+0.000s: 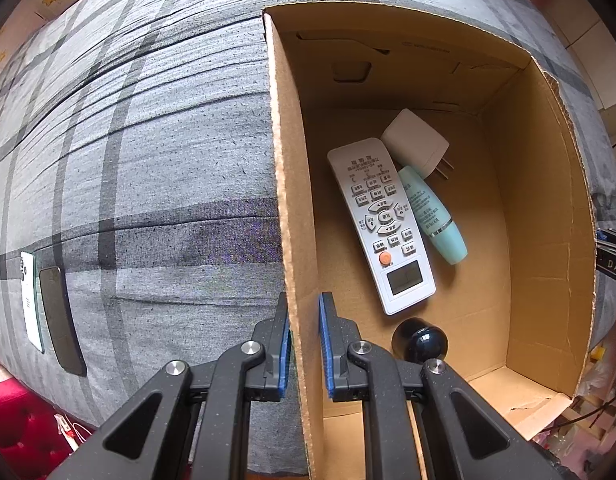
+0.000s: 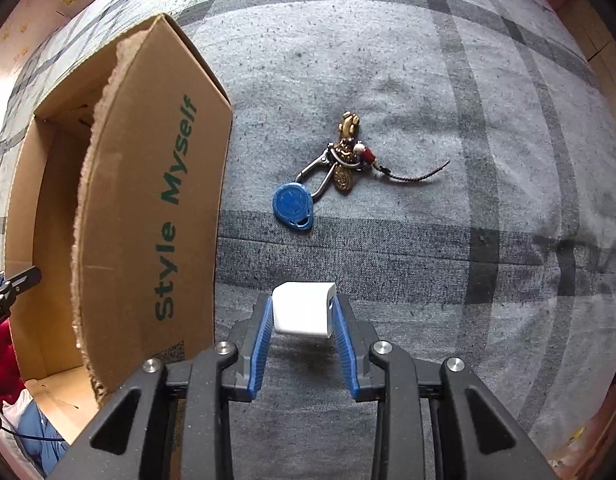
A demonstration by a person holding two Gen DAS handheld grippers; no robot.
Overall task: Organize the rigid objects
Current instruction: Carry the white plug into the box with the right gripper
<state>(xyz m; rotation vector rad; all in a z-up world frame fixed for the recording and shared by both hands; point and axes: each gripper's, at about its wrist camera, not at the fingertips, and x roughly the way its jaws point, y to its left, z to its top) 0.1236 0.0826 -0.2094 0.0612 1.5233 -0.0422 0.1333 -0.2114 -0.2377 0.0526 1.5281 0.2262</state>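
Both claws grip: left claw point(image 1: 304, 344) box wall point(image 1: 292, 200); right claw point(image 2: 302, 332) white block point(image 2: 304, 310).

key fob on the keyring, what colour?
Blue: the teardrop key fob lies on the grey plaid bedsheet. Right wrist view shows it best.

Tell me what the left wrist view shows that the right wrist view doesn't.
Left wrist only: the box's contents, namely remote, white plug adapter, mint tube and dark ball; also two phones. Right wrist only: keychain and the white block held by the right gripper. Both: cardboard box and plaid fabric.
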